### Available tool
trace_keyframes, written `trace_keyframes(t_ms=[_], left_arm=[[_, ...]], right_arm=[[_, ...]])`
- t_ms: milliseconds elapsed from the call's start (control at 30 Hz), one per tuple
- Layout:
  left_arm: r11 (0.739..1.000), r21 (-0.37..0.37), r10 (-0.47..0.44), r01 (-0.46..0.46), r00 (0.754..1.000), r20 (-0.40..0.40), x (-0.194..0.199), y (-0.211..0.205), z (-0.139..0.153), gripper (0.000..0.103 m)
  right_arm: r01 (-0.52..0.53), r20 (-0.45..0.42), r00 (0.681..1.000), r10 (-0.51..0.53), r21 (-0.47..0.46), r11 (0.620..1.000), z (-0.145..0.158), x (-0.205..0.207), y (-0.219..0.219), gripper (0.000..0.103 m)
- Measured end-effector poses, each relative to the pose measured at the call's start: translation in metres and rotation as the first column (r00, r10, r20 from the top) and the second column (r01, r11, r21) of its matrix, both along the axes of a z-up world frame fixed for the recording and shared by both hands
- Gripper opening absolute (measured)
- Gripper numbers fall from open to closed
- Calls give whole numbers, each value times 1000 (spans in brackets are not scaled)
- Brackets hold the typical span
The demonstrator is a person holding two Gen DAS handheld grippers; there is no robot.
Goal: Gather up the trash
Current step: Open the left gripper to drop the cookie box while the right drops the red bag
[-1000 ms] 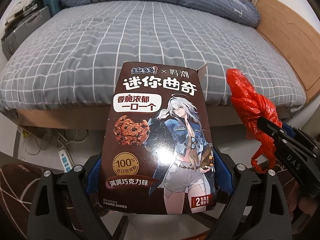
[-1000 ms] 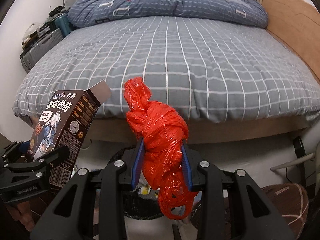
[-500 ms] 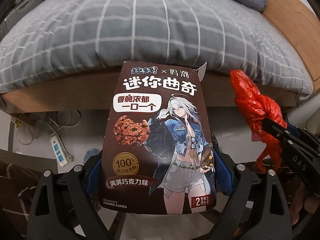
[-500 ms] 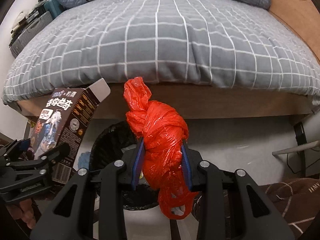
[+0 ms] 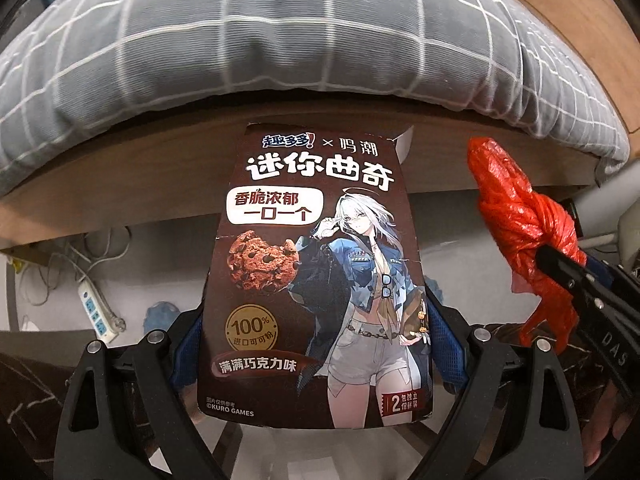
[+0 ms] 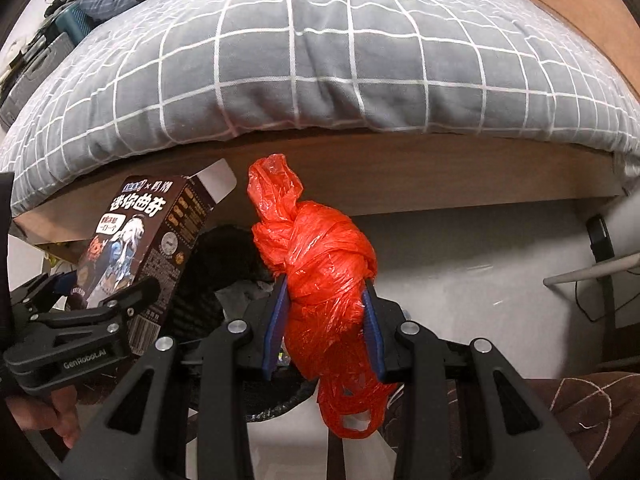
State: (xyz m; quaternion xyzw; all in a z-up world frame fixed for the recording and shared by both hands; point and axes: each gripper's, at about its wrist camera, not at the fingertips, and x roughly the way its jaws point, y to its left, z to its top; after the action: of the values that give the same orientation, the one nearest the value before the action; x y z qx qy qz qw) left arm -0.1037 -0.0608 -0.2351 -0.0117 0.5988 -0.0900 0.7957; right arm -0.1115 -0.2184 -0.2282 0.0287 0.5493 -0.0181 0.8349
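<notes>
Left gripper [image 5: 316,356] is clamped on the brown cookie box [image 5: 316,272], and the box fills the centre of the left wrist view, standing upright between the blue pads [image 5: 444,344], which press its lower side edges. Its top flap is open, up at centre frame against the wooden bed frame [image 5: 120,200].

Over on the right edge of that view, the right gripper [image 6: 324,320] is closed on the knotted red plastic bag [image 6: 320,264]. In the right wrist view the bag sits dead centre, the knot bulging just above the fingertips [image 6: 370,320], twisted tail poking up, torn handle loops dangling below the pads.

Lower left of the right wrist view, the box shows tilted, with a black-lined trash bin [image 6: 224,256] behind it, between box and bag. The grey checked duvet [image 6: 320,60] spans the top of both frames. A white power strip [image 5: 96,308] lies on the floor, left side of the left wrist view.
</notes>
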Motion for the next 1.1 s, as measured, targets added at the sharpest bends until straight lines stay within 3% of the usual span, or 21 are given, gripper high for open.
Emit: trace_keyframes(t_ms=[100,167,467,867,967,1033,1100], left_arm=[[1000,24,-8,8,1000,20,3,-1,-1,90],[999,43,-10,8,999,36,2,2,-1,97],[998,61,25,-29,997,71,0,31,9,97],[986,36,157,-163,978,135,-13,100,32,97],[983,31,176,-182,975,136,-15,111,34,97],[982,27,182,-188,973,142,-16,114,36,97],[982,24,182,-188,972,146,-16,117,37,97]], right_arm=[[-10,-2,1000,10,-6,1000,-3,1,4,33],[-18,-5,1000,18,-3,1000,-5,4,7,33],[-94,-17,995,95,8,996,-16,13,40,34],[-186,-10,983,186,21,982,-7,22,96,35],[-197,1,980,197,19,980,-3,21,103,40],[-193,20,981,193,9,981,-1,21,108,62],[-192,37,981,192,0,981,2,20,110,70]])
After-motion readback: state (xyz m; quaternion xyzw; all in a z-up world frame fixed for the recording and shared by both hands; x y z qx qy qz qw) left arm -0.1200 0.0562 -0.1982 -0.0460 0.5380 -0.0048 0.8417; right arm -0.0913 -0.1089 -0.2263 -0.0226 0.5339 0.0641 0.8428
